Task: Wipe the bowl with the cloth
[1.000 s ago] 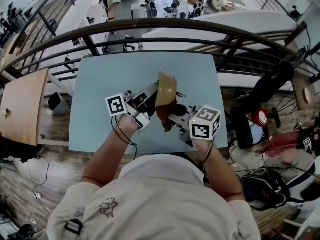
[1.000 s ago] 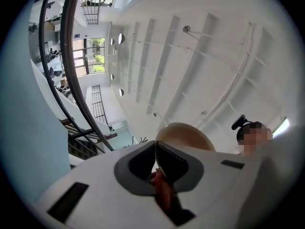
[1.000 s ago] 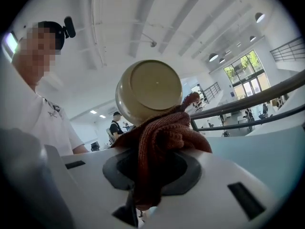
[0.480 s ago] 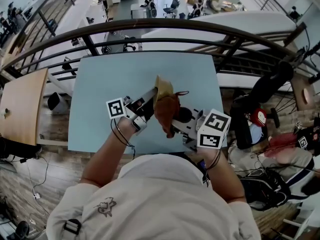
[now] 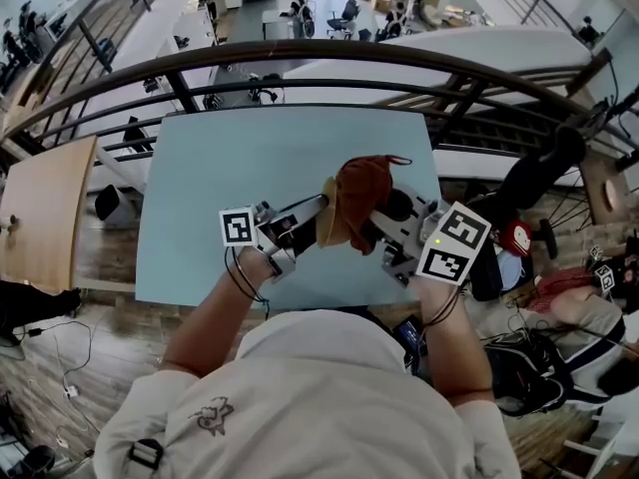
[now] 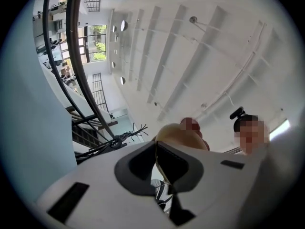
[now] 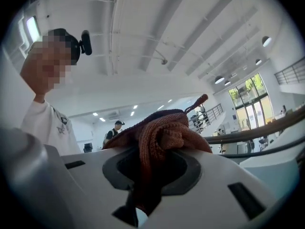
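Above blue tabletop (image 5: 220,158), knitted rust cloth (image 5: 364,183) meets rounded tan bowl (image 5: 328,218)

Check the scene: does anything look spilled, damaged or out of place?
Nothing stands out. The bowl is held tilted on edge above the table, its rim in the left gripper's jaws. The cloth, bunched in the right gripper, sits against it, as wiping would need.

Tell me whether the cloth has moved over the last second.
Yes. In the head view the cloth, in the right gripper, has shifted toward the table's far edge, up alongside the bowl.
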The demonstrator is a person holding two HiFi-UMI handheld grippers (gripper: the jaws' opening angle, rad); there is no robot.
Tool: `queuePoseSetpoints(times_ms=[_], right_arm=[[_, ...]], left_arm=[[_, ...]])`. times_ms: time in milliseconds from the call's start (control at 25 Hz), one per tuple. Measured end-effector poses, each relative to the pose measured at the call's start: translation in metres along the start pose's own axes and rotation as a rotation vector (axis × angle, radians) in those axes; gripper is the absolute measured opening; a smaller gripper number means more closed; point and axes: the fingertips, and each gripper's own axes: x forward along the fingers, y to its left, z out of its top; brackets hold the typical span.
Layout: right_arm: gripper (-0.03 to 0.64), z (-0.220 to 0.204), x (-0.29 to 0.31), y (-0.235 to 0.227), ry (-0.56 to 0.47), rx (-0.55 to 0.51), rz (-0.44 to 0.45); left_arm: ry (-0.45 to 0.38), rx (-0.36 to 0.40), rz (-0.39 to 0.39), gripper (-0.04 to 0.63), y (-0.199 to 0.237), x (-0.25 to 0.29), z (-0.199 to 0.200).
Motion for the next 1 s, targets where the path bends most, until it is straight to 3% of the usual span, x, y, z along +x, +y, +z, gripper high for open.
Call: queuePoseSetpoints(times_ms=[160,280,560,760,1000], right_arm=[[0.096,0.009,-0.004,-0.015,-0.002,-0.027,-0.01],[0.095,0.009,-0.007,-0.032,-0.013,0.006,-0.05],[0.095,-0.045,0.012,-0.048,0.033,0.126,-0.056],[0.095,-0.069,0.019,-0.034,0.055,0.187,-0.035],[0.095,-0.091,0.017,-0.015,0.093,0.237,0.004]], left_arm=[[0.014,0.006,-0.037,0.021,-0.008,0.011,-0.002],[0.018,0.072,-0.096,0.021,-0.025,0.017,-0.003],[-0.032,0.117,-0.233,0.021,-0.058,0.024,0.01],[-0.093,0.163,-0.176,0.021,-0.056,0.026,0.038],[-0.124,0.221,-0.034,0.026,-0.03,0.019,0.054]])
